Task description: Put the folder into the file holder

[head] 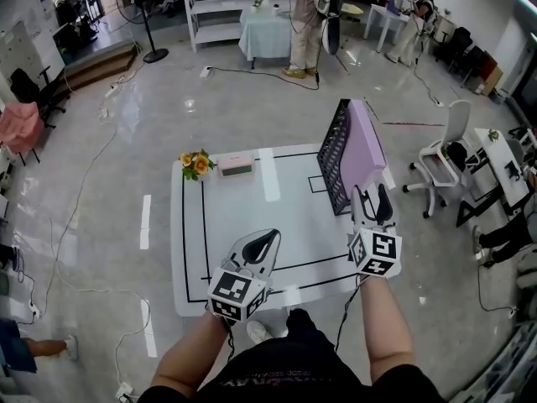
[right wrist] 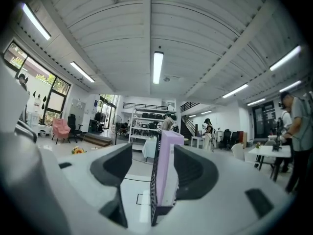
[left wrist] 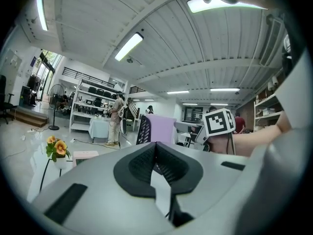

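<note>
A lilac folder stands upright inside the black mesh file holder on the right side of the white table. My right gripper is open just in front of the holder's near end. In the right gripper view the folder and the holder's mesh wall show between the spread jaws of the right gripper, and the pads do not press on them. My left gripper is shut and empty over the table's front middle. From the left gripper view its own jaws meet, with the folder farther off.
A small pot of orange flowers and a pink box sit at the table's far left. A white office chair stands right of the table. Cables run across the floor, and people stand by shelves and tables farther back.
</note>
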A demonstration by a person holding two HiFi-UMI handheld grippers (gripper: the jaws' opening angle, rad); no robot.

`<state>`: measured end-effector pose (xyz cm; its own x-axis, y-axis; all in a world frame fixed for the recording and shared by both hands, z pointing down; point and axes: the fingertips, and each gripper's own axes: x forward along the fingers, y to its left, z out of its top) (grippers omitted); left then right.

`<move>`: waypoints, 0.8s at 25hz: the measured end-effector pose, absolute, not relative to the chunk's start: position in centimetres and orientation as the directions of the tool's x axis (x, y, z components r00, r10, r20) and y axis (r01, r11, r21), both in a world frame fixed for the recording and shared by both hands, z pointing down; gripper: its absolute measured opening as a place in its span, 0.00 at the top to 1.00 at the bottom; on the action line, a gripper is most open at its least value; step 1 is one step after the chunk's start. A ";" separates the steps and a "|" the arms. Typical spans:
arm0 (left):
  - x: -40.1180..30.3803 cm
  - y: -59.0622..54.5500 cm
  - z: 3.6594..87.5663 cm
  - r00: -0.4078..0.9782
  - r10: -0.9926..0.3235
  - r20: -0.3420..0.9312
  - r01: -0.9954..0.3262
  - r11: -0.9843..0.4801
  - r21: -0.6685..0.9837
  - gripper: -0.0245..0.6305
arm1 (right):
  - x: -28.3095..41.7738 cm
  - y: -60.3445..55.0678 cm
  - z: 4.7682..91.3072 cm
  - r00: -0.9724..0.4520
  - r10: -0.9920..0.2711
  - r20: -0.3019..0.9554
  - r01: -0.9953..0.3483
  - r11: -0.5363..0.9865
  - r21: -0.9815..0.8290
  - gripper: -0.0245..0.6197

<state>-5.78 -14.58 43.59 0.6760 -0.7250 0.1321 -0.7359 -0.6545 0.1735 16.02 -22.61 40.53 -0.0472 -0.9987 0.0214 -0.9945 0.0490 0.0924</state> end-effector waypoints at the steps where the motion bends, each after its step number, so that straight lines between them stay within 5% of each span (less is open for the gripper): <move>1: -6.1 -14.2 43.6 0.674 -0.728 0.127 -0.738 -0.653 0.174 0.96 | 15.4 -21.9 40.4 -0.065 -0.998 0.018 -0.994 0.067 0.090 0.57; 10: -9.5 -11.5 42.7 0.616 -0.781 0.103 -0.786 -0.599 0.152 0.96 | 5.9 -15.0 38.7 -0.408 -0.913 0.016 -0.894 0.403 0.197 0.64; 16: -9.7 -9.6 41.5 0.551 -0.831 0.082 -0.831 -0.537 0.145 0.96 | 2.7 -11.5 37.2 -0.568 -0.823 -0.015 -0.804 0.552 0.221 0.93; 20: -8.5 -8.4 41.0 0.489 -0.869 0.077 -0.868 -0.476 0.141 0.96 | 2.1 -9.6 37.0 -0.662 -0.750 -0.009 -0.725 0.637 0.263 0.96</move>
